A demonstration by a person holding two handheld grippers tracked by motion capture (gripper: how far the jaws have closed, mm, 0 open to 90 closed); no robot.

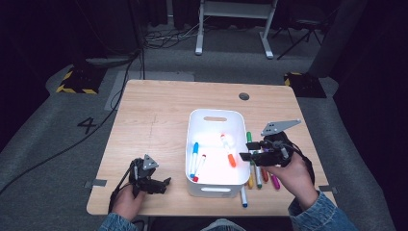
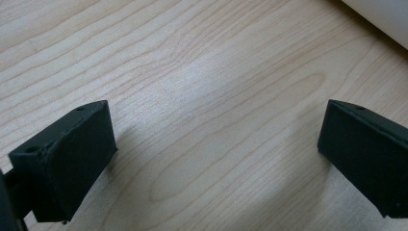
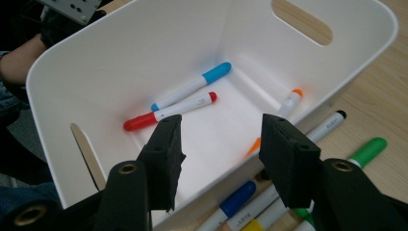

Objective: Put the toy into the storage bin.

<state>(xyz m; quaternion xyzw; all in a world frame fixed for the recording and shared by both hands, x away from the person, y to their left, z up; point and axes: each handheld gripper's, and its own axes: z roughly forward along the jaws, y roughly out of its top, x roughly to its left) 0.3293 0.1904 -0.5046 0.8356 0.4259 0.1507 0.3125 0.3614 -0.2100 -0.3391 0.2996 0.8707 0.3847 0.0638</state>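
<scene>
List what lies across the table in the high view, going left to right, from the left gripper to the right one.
left gripper → blue marker in the white bin → red marker → orange marker → right gripper, over the bin's right rim → loose markers on the table

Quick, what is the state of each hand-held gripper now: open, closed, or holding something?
Left hand-held gripper: open, nothing between the jaws, bare table under it.
Right hand-held gripper: open, holding nothing, at the rim of the white bin.

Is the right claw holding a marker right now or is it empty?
Empty: the right claw hangs open above the white plastic bin, nothing between its jaws.
</scene>
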